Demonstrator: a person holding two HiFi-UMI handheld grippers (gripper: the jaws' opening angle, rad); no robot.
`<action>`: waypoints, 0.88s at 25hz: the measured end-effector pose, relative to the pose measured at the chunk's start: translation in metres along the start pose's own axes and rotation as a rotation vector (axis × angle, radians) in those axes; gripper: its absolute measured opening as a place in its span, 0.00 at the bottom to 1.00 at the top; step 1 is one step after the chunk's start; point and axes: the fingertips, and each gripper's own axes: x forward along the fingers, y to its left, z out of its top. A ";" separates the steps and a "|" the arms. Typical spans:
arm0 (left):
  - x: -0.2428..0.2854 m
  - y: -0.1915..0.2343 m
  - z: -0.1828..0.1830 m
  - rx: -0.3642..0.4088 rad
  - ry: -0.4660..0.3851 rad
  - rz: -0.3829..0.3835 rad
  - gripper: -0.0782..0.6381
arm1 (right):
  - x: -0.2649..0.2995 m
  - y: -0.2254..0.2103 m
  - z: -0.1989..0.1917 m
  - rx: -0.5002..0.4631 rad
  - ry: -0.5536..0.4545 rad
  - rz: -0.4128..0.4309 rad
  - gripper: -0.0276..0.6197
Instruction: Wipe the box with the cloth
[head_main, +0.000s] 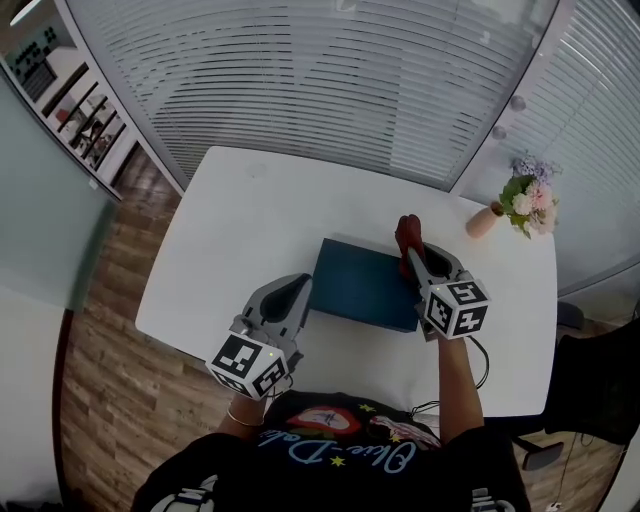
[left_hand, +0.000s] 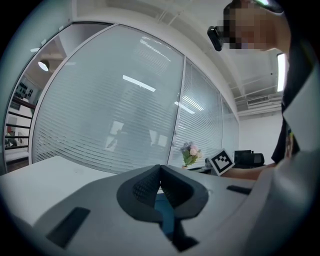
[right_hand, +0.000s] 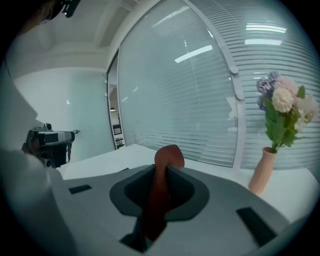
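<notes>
A flat dark teal box (head_main: 362, 284) lies on the white table (head_main: 250, 220) in front of me. My right gripper (head_main: 411, 250) is shut on a dark red cloth (head_main: 407, 234) over the box's right far corner. In the right gripper view the cloth (right_hand: 161, 192) sticks up between the closed jaws. My left gripper (head_main: 298, 290) sits at the box's left edge with its jaws together; the left gripper view shows a strip of the teal box (left_hand: 165, 212) below the closed tips (left_hand: 160, 170).
A small vase of pink and white flowers (head_main: 522, 205) stands at the table's far right; it also shows in the right gripper view (right_hand: 280, 125). Glass walls with blinds surround the table. A black chair (head_main: 600, 390) is at the right.
</notes>
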 end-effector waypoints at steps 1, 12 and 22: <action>-0.002 0.001 0.000 0.000 0.000 0.005 0.11 | 0.007 0.009 0.005 -0.027 -0.005 0.013 0.13; -0.029 0.019 0.004 -0.004 -0.015 0.072 0.11 | 0.081 0.124 -0.001 -0.267 0.112 0.248 0.13; -0.040 0.024 0.002 -0.017 -0.021 0.085 0.11 | 0.098 0.166 -0.048 -0.553 0.344 0.334 0.13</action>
